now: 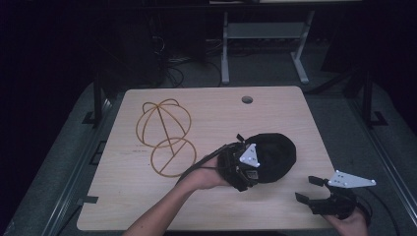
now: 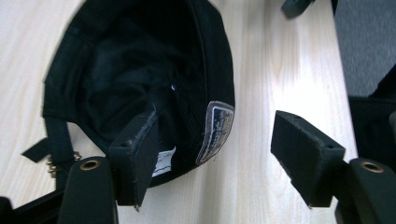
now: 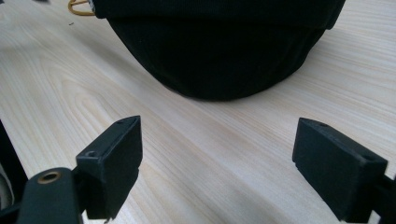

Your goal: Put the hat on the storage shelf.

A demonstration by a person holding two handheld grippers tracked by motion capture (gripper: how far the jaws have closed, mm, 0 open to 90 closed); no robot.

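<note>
A black cap (image 1: pixel 278 155) lies on the wooden table (image 1: pixel 142 201), right of centre, its hollow side facing my left gripper (image 1: pixel 244 147). In the left gripper view the cap (image 2: pixel 140 60) shows its inside, a woven label (image 2: pixel 215 130) and a strap with a brass buckle. My left gripper (image 2: pixel 212 123) is open; one jaw reaches inside the cap's rim and the other stands outside over bare wood. My right gripper (image 1: pixel 309 189) hovers open near the table's front right edge. The right gripper (image 3: pixel 219 130) faces the cap's crown (image 3: pixel 219 51) with nothing between its jaws.
A gold wire frame (image 1: pixel 164 137), a dome on a ring base, stands on the left half of the table; a bit of it (image 3: pixel 79 7) shows behind the cap. A round cable hole (image 1: pixel 247 100) sits near the far edge. Another desk's legs (image 1: pixel 225 49) stand behind.
</note>
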